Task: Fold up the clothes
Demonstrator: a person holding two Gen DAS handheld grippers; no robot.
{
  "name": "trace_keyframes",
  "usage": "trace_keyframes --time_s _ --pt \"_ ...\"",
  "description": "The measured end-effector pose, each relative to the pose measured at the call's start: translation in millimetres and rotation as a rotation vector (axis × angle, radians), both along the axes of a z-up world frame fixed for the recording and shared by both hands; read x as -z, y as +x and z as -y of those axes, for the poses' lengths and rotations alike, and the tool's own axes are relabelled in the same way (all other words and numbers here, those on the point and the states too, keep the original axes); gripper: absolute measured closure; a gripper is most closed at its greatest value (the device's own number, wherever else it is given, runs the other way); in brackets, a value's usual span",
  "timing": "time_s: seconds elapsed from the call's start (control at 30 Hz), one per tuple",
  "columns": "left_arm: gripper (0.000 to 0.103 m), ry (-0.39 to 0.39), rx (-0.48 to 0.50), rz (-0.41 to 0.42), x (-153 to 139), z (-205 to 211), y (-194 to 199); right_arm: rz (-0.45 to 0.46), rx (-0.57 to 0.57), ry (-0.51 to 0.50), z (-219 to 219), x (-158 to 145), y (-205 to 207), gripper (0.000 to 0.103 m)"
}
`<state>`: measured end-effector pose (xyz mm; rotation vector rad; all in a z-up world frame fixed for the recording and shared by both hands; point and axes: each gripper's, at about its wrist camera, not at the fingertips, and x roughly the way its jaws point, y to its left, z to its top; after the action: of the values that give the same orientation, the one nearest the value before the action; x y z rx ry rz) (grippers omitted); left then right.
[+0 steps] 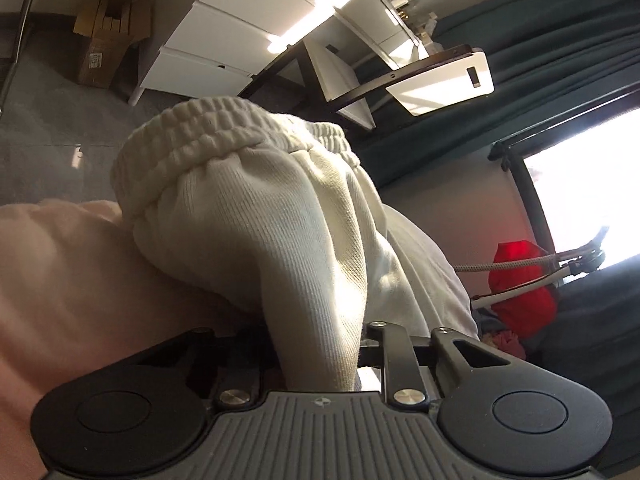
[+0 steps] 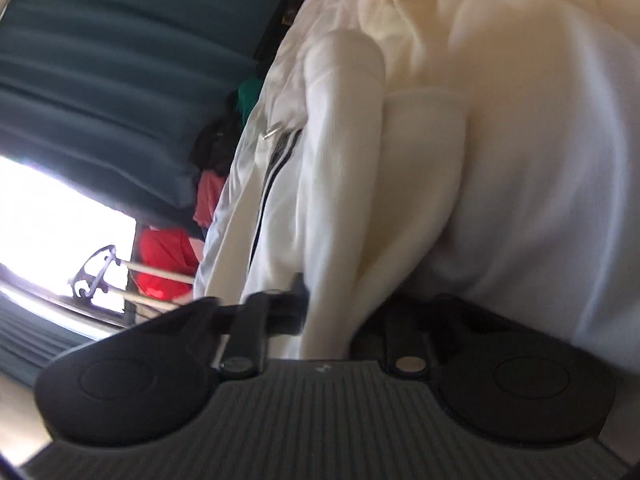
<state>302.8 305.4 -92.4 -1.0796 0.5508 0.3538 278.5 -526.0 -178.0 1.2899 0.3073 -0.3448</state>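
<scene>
In the left wrist view my left gripper (image 1: 316,344) is shut on cream ribbed sweatpants (image 1: 256,216). Their gathered elastic waistband (image 1: 192,136) stands up in front of the camera and the fabric runs down between the jaws. In the right wrist view my right gripper (image 2: 328,320) is shut on a fold of the same cream garment (image 2: 344,184), which fills the middle and right of the frame. A white garment with dark stripes (image 2: 276,168) hangs just left of it. The fingertips are hidden by cloth in both views.
A pale pink cloth (image 1: 60,280) lies at the left. A white dresser (image 1: 248,28), a cardboard box (image 1: 108,32) and a dark-framed table (image 1: 400,76) stand behind. A red garment (image 1: 520,288), teal curtains (image 2: 120,80) and a bright window (image 1: 592,184) are nearby.
</scene>
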Motion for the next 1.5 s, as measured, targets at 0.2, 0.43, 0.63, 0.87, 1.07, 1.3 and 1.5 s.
trace_keyframes --time_s 0.2,0.43,0.63,0.87,1.07,1.3,1.5 --pt "0.089 0.091 0.06 -0.014 -48.5 3.1 -14.8 0.004 -0.026 -0.019 6.0 -20.0 -17.9 0.091" --pt "0.09 0.191 0.105 -0.047 -98.8 5.5 -84.7 0.004 -0.084 0.014 20.5 -39.0 -71.3 0.092" --pt "0.089 0.266 0.175 -0.097 -112.5 11.1 -186.8 -0.009 -0.108 0.008 34.7 -53.4 -132.0 0.092" --pt "0.088 0.285 0.236 -0.128 -76.5 14.6 -268.9 -0.024 -0.12 0.045 44.7 -51.5 -167.3 0.092" --pt "0.081 0.31 0.236 -0.129 -71.5 27.1 -285.6 -0.068 -0.134 0.073 47.3 -37.2 -172.3 0.092" --pt "0.032 0.429 0.319 -0.199 -86.6 44.8 -308.7 -0.072 -0.165 0.081 48.4 -26.1 -172.7 0.092" --pt "0.026 0.539 0.378 -0.229 -103.6 62.3 -330.2 -0.065 -0.196 0.097 51.2 -15.8 -165.2 0.088"
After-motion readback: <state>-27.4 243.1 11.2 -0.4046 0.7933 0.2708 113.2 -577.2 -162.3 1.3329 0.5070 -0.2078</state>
